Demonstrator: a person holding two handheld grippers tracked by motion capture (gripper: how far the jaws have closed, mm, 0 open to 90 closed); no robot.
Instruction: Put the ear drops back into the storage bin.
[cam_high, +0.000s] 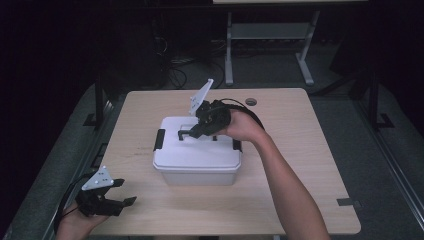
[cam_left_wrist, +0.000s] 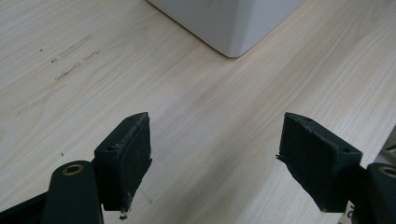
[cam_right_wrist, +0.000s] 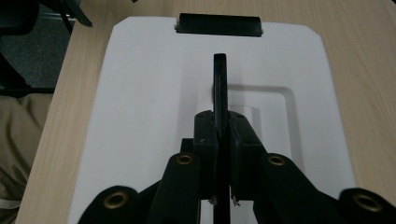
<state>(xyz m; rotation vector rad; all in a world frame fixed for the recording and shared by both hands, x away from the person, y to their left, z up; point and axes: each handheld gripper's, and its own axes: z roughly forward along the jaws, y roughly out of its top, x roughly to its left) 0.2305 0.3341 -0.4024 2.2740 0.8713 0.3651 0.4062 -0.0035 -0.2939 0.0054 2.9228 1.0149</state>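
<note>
A white lidded box (cam_high: 197, 159) stands in the middle of the wooden table (cam_high: 300, 165). Black latches sit at its left end (cam_high: 160, 139) and right end (cam_high: 237, 145). My right gripper (cam_high: 192, 132) reaches over the lid from the right and is shut on the lid's upright black handle (cam_high: 184, 134). In the right gripper view the gripper (cam_right_wrist: 222, 135) pinches the thin handle (cam_right_wrist: 220, 79) edge-on above the white lid (cam_right_wrist: 149, 93), with a latch (cam_right_wrist: 219, 24) beyond. My left gripper (cam_high: 126, 192) hovers open near the table's front left corner; its jaws (cam_left_wrist: 215, 158) are wide apart and hold nothing, facing the box's corner (cam_left_wrist: 229, 23).
A round cable hole (cam_high: 251, 101) sits near the table's far edge. A strip of dark tape (cam_high: 348, 202) marks the front right edge. Behind the table stand another table's grey legs (cam_high: 229, 50) and floor cables (cam_high: 175, 70). Bare wood (cam_left_wrist: 187, 93) surrounds the box.
</note>
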